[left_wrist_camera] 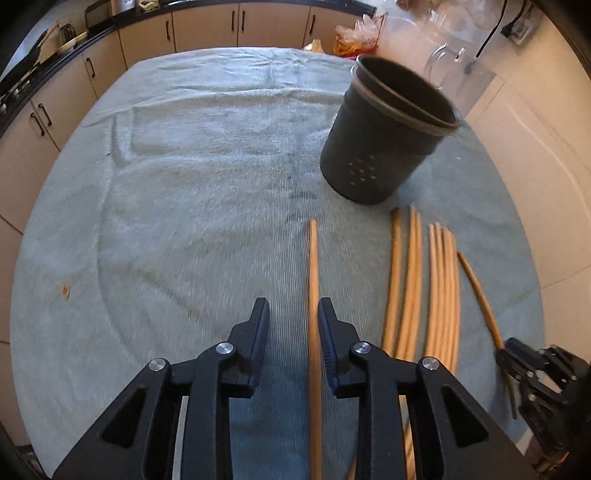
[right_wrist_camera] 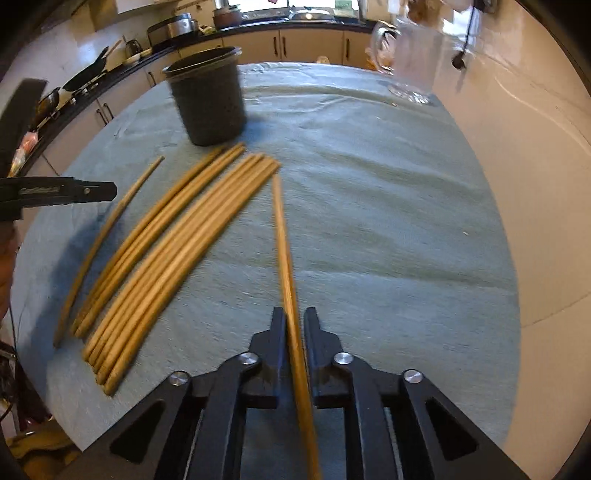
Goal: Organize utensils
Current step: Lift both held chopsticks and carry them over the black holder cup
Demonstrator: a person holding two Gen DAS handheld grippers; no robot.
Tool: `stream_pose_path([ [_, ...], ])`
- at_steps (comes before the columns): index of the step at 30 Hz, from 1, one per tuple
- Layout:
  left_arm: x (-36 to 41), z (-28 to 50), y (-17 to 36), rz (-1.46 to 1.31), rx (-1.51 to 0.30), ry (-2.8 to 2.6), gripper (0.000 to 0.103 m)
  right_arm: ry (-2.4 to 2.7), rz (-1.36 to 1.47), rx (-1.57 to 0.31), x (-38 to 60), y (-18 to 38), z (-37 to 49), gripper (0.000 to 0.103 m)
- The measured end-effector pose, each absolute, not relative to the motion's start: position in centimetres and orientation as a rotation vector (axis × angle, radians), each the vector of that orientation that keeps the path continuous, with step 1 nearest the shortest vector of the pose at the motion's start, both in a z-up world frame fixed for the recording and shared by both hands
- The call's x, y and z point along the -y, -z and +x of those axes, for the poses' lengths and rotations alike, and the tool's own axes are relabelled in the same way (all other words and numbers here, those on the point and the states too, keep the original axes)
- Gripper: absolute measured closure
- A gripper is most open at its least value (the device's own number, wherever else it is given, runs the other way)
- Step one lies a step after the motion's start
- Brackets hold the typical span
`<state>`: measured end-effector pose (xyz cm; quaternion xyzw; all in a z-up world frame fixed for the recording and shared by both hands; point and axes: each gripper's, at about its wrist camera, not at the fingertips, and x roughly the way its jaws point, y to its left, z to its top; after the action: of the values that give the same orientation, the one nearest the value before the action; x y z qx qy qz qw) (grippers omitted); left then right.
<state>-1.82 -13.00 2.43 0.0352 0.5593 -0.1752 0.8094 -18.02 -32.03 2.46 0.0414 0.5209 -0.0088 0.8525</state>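
Note:
Several wooden chopsticks (left_wrist_camera: pixel 441 288) lie side by side on a grey-green towel (left_wrist_camera: pixel 184 184), near a dark perforated utensil holder (left_wrist_camera: pixel 384 140). My left gripper (left_wrist_camera: pixel 293 310) is open, and a single chopstick (left_wrist_camera: pixel 313 280) lies between its fingers on the towel. My right gripper (right_wrist_camera: pixel 295 321) is shut on one chopstick (right_wrist_camera: pixel 286 251) that points forward over the towel (right_wrist_camera: pixel 388 221). The bundle (right_wrist_camera: pixel 177 251) and the holder (right_wrist_camera: pixel 208 99) show to its left. The right gripper also shows at the left wrist view's right edge (left_wrist_camera: pixel 517 354).
A clear glass jug (right_wrist_camera: pixel 413 62) stands at the far right of the table. Plastic bags (left_wrist_camera: pixel 354 37) lie at the table's far edge. Kitchen cabinets (left_wrist_camera: pixel 207 26) and a counter with cookware run behind. The left gripper's finger (right_wrist_camera: pixel 85 194) shows at the left of the right wrist view.

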Motion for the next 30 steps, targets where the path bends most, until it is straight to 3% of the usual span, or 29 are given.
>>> stream_pose_path([
  [11, 15.5, 1.8, -2.0, 0.119, -1.236, 0.406, 0.076, 0.002, 0.052, -1.189, 33.0, -1.9, -9.5, 0.082],
  [15, 15.6, 2.0, -1.9, 0.071, -1.249, 0.431, 0.065, -0.002, 0.005, -1.239, 32.3, -2.0, -6.3, 0.082],
  [16, 15.7, 1.9, -1.9, 0.075, -1.242, 0.433, 0.065, -0.007, 0.001, -1.248, 32.1, -2.0, -5.7, 0.087],
  [17, 16.0, 1.5, -2.0, 0.086, -1.227, 0.432, 0.068, -0.015, -0.004, -1.253, 31.9, -2.0, -5.3, 0.092],
  [18, 16.0, 1.4, -1.9, 0.091, -1.213, 0.432, 0.096, -0.027, -0.01, -1.256, 31.7, -2.1, -4.9, 0.096],
  [19, 16.0, 1.3, -1.7, 0.092, -1.211, 0.438, 0.098, -0.03, -0.017, -1.256, 31.5, -2.1, -4.7, 0.097],
  [24, 14.1, 0.3, -3.0, -0.009, -1.173, 0.452, 0.098, -0.057, 0.088, -1.199, 32.2, -2.6, -5.2, 0.097],
  [30, 11.5, -3.4, -9.3, -0.093, -1.014, 0.487, 0.098, -0.066, 0.155, -1.019, 32.4, -7.0, -8.9, 0.097],
])
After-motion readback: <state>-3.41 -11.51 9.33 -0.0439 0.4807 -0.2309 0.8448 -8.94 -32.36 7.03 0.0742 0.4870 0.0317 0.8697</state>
